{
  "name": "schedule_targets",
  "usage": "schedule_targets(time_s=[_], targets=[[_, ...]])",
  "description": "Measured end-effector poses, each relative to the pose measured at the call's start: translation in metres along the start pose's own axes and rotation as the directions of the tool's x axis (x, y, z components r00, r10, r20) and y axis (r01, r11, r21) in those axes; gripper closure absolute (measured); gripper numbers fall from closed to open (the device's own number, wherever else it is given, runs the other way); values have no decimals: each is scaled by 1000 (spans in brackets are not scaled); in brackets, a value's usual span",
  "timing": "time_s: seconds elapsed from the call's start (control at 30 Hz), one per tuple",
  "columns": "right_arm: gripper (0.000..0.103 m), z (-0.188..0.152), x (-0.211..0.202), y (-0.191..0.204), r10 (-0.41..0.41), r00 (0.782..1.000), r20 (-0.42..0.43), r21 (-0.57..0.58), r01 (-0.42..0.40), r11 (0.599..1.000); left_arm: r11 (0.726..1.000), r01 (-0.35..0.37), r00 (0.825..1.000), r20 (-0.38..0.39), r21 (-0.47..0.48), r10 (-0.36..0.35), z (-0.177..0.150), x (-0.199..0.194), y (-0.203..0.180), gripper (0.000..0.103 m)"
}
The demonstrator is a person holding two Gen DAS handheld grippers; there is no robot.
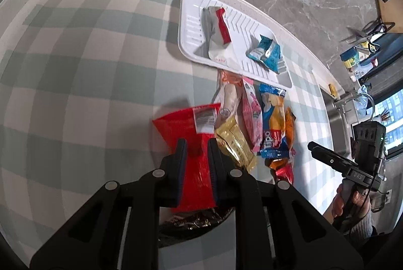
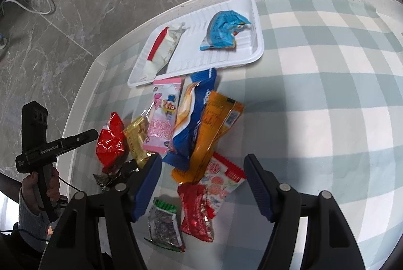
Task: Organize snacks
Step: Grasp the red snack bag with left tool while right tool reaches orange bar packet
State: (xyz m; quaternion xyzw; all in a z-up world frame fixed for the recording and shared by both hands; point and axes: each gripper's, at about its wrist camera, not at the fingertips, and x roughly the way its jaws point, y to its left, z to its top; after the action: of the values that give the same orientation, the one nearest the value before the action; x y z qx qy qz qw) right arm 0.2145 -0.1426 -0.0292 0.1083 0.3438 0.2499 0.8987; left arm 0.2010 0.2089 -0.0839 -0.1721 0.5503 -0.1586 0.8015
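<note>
Two packets already lie in the white tray [image 2: 254,18] at the table's far edge: a red-and-white packet [image 2: 165,48] and a crumpled blue one [image 2: 224,30]. Just in front of it sits the snack pile [image 2: 199,118]. The left gripper [image 1: 197,144] is clamped on a red packet [image 1: 183,126], whose lower end is hidden behind the fingers. The right gripper [image 2: 202,162] stands wide over the pile, gripping nothing. Most labels are blurred.

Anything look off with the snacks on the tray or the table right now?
On the white tray, the light-blue packet looks crumpled and lies askew. The rest sit in an overlapping heap on the checked cloth, unsorted. Nothing spilled.
</note>
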Motion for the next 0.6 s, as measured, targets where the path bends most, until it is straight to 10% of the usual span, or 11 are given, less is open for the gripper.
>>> schedule_targets(time_s=[0.1, 0.23, 0.6], targets=[[32, -3, -1, 4, 2, 1000, 1, -7, -2, 1000, 1000, 2, 1000, -10, -3, -2, -5, 1, 0, 85], [32, -4, -1, 8, 4, 1000, 1, -12, -4, 1000, 998, 46, 999, 3, -37, -46, -8, -2, 6, 37], [32, -1, 9, 9, -18, 1000, -11, 0, 18, 1000, 998, 34, 999, -39, -49, -36, -9, 17, 9, 37]])
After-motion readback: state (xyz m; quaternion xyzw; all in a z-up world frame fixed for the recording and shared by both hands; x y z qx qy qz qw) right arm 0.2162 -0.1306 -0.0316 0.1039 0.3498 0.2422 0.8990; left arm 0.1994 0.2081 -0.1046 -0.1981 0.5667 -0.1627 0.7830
